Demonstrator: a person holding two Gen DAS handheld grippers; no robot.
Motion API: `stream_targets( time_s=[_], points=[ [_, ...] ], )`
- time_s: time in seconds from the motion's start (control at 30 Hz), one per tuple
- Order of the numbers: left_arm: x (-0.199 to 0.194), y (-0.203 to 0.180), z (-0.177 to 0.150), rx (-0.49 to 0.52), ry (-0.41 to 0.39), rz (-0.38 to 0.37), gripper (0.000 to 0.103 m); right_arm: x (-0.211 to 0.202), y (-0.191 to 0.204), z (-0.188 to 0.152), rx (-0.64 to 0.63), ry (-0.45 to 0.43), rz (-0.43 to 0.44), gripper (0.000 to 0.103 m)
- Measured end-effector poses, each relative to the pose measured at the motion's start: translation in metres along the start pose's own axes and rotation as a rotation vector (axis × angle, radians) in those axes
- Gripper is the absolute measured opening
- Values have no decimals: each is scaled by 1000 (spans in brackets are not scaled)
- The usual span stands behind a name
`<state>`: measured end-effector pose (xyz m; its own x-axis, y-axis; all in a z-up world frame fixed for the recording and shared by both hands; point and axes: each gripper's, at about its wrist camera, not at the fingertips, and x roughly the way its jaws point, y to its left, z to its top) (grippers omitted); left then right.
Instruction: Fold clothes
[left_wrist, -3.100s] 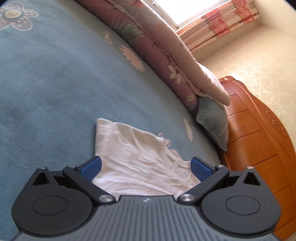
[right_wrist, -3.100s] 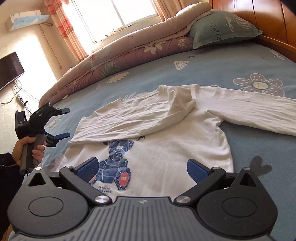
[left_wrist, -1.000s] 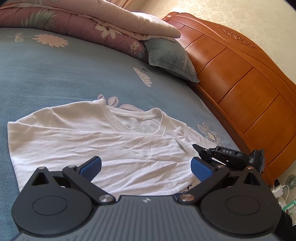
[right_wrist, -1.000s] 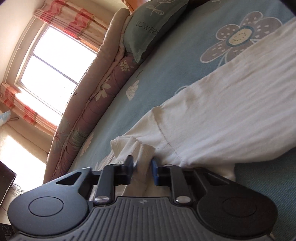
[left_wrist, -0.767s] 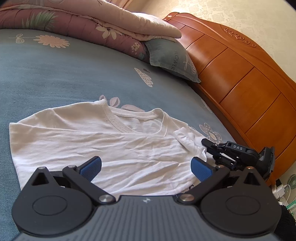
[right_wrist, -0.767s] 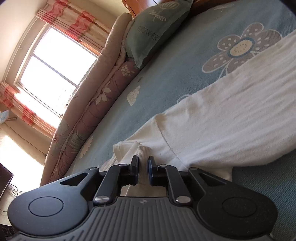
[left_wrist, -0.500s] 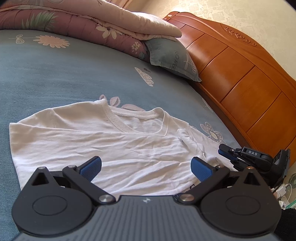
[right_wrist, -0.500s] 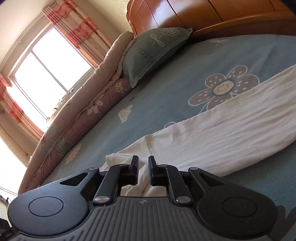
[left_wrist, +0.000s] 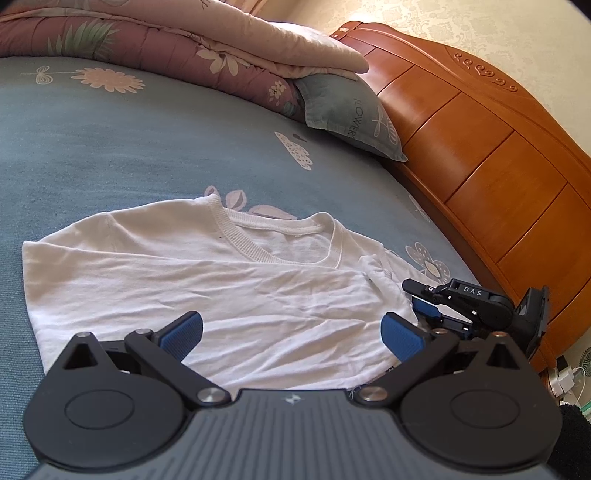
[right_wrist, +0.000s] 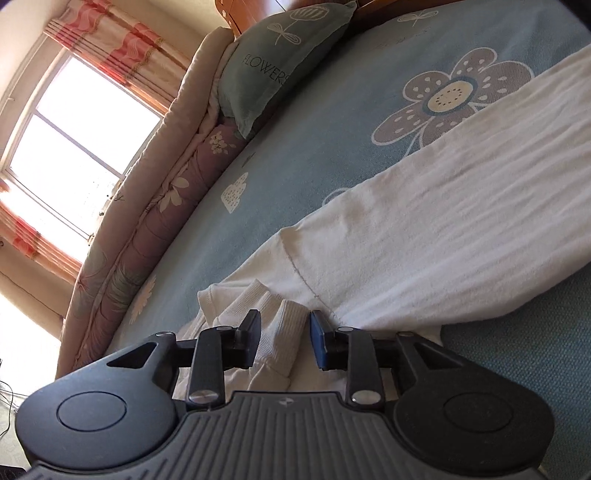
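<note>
The right gripper (right_wrist: 283, 338) straddles a ribbed cuff (right_wrist: 284, 332) bunched at the shoulder of the white shirt (left_wrist: 207, 280), its jaws closing with a slight gap left at the blue pad, while the left gripper (left_wrist: 291, 332) hovers wide apart and empty over the shirt's body. The shirt lies flat on the blue bedsheet (left_wrist: 122, 147), its far sleeve (right_wrist: 461, 206) stretched outward; it looks light, limp and wrinkly, so pinch doubled cloth at a cuff or seam

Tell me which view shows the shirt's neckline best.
The left wrist view: the whole neckline lies open on the white shirt. The right wrist view shows only a sleeve and bunched fabric.
</note>
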<state>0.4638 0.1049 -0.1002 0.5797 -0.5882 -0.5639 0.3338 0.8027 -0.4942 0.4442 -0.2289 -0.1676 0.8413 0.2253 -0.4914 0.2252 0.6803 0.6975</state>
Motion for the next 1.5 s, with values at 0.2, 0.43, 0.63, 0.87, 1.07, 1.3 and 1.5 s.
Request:
stream_targets(
  time_s=[0.2, 0.43, 0.63, 0.87, 1.07, 1.3, 1.5],
  points=[
    [-1, 1, 0, 0, -6, 1, 102, -32, 6, -1, -67, -67, -15, 13],
    [-2, 0, 0, 9, -9, 12, 102, -67, 19, -1, -188, -147, -292, 31],
    [-8, 5, 3, -1, -25, 28, 102, -50, 63, -9, -383, -98, -167, 55],
    [-23, 24, 12, -37, -54, 59, 102, -6, 74, -29, -464, 44, -201, 55],
    [-33, 40, 16, -79, -67, 90, 102, -18, 117, -66, -760, 80, -140, 72],
    [-37, 42, 18, -79, -75, 97, 102, -13, 121, -89, -823, 144, -205, 77],
    [-49, 39, 21, -64, -100, 106, 102, -12, 168, -123, -951, 157, -49, 86]
  ],
)
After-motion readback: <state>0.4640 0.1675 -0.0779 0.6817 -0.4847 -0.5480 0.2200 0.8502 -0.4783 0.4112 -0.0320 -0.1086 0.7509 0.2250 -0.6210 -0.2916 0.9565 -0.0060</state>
